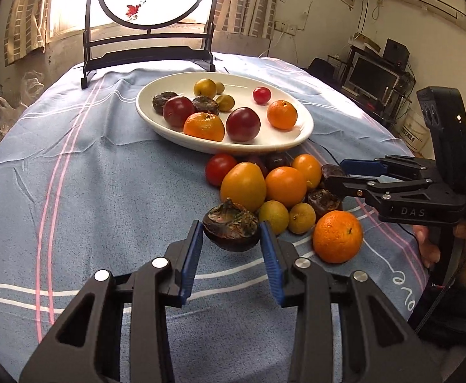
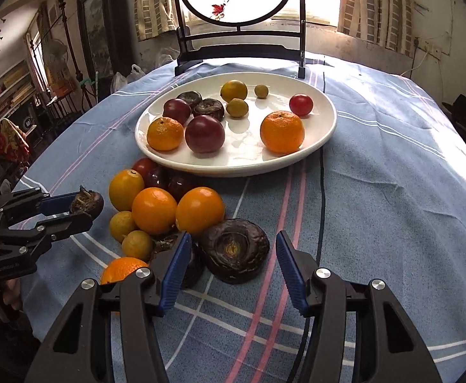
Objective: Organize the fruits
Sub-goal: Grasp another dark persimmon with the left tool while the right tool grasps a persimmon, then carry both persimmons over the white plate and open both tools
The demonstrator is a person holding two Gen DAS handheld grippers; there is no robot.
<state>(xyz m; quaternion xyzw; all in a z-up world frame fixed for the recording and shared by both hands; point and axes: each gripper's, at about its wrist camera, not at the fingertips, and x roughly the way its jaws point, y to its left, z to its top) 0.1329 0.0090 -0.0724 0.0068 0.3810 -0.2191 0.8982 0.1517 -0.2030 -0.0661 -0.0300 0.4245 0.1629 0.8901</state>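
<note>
Fruit is partly sorted: the white plate (image 2: 322, 134) in the upper middle of the frame already carries about ten pieces, among them two mandarins, two plums, two dark water chestnuts, a cherry tomato and a few small yellow-green fruits. A pile (image 2: 156, 207) of about a dozen more lies on the blue cloth (image 2: 392, 191) just below the plate, so roughly half the job is left, as I judge it. The left gripper (image 1: 229, 239) is clamped on a chestnut (image 1: 231, 228), lifted at the pile's near edge in the lower middle of its view. The right gripper (image 2: 233, 255) stands apart around a second chestnut (image 2: 234, 250), pads not touching it, at the lower centre.
</note>
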